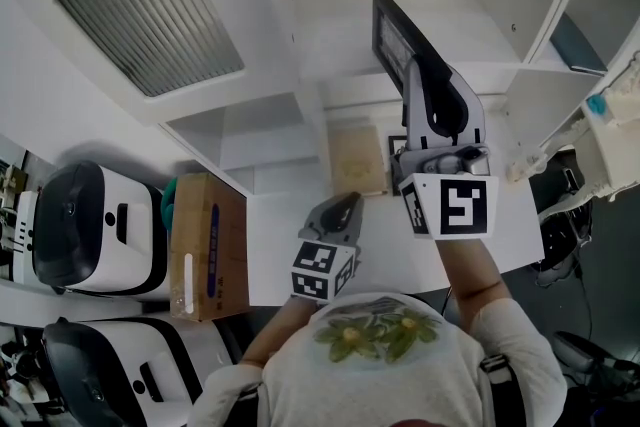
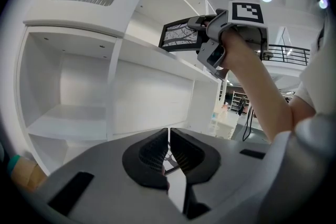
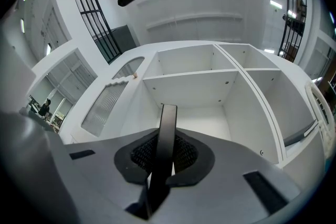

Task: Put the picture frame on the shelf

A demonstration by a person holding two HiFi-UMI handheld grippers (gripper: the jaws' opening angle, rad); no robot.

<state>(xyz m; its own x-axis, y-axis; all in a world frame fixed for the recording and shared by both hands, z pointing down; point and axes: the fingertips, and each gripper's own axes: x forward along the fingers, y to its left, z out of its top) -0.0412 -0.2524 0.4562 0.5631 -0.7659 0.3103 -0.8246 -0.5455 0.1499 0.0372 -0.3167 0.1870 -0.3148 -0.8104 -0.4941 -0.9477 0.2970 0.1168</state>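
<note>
We hold the picture frame (image 1: 392, 33) in our right gripper (image 1: 412, 67), whose jaws are clamped tight on the frame's thin dark edge. In the right gripper view the frame (image 3: 167, 131) stands edge-on between the ribbed pads of that gripper (image 3: 165, 153). It points into an open compartment of the white shelf (image 3: 189, 77). From the left gripper view the frame (image 2: 178, 36) sits raised just over a shelf (image 2: 142, 55) board. We cannot tell whether its lower edge touches the board. Our left gripper (image 1: 345, 207) hangs lower, over the white table (image 1: 395, 255), well apart from the frame. Its jaws (image 2: 168, 152) are drawn almost together with only a slit between them and nothing held. A cardboard box (image 1: 208, 245) lies to our left.
</note>
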